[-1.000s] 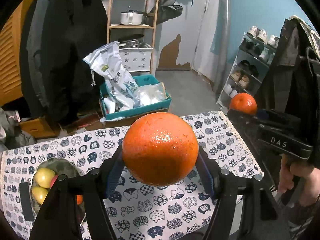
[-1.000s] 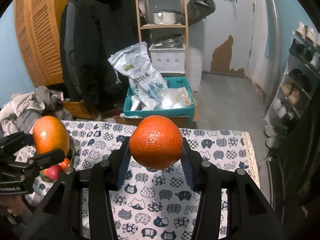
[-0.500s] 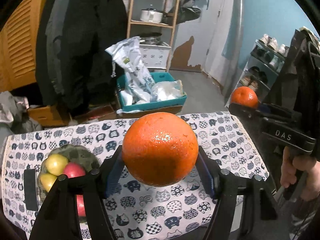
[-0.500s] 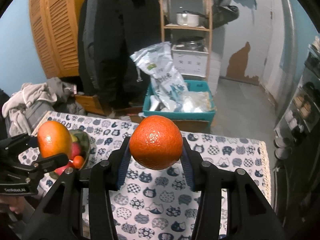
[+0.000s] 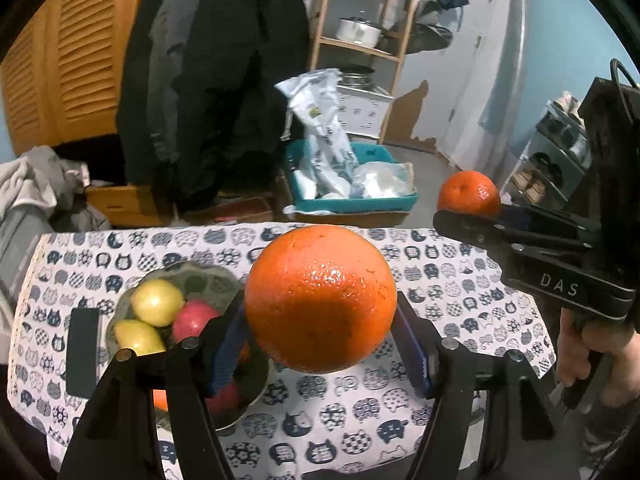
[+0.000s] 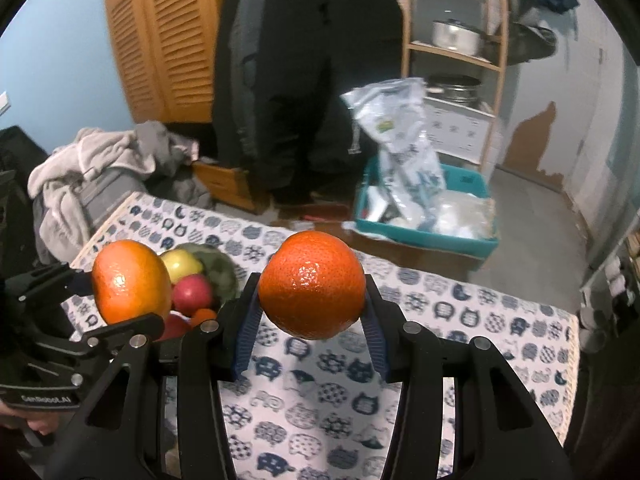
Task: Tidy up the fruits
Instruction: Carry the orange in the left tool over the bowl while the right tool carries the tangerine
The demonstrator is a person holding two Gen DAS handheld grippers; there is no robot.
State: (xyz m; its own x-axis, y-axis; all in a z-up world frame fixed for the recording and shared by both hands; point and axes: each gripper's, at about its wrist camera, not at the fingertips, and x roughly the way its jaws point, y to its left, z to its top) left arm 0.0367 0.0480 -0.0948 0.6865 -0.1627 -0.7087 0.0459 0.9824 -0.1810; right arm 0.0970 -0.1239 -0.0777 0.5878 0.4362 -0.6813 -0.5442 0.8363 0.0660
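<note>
Moved since earlier: both views swung left – bowl of fruit now nearer the middle, more of the louvred cupboard in sight; grips unchanged.

Left wrist view
- Left gripper point(image 5: 320, 344): pinching a large orange point(image 5: 320, 298) between blue pads, held above the cat-print tablecloth point(image 5: 460, 308).
- Bowl point(image 5: 208, 276): just left of the orange, on the cloth; holds two yellow apples point(image 5: 157, 302) and a red apple point(image 5: 196, 320).
- Right gripper point(image 5: 470, 210): at right, clamped on a smaller orange point(image 5: 469, 193) – a hand point(image 5: 592, 348) on its handle.

Right wrist view
- Right gripper point(image 6: 312, 312): pressed on the smaller orange point(image 6: 312, 284), above the cloth point(image 6: 480, 320).
- Left gripper point(image 6: 120, 300): at left, holding the large orange point(image 6: 130, 282) just in front of the bowl point(image 6: 220, 270).
- Beyond the table: teal crate point(image 6: 440, 236) with bags on the floor.
</note>
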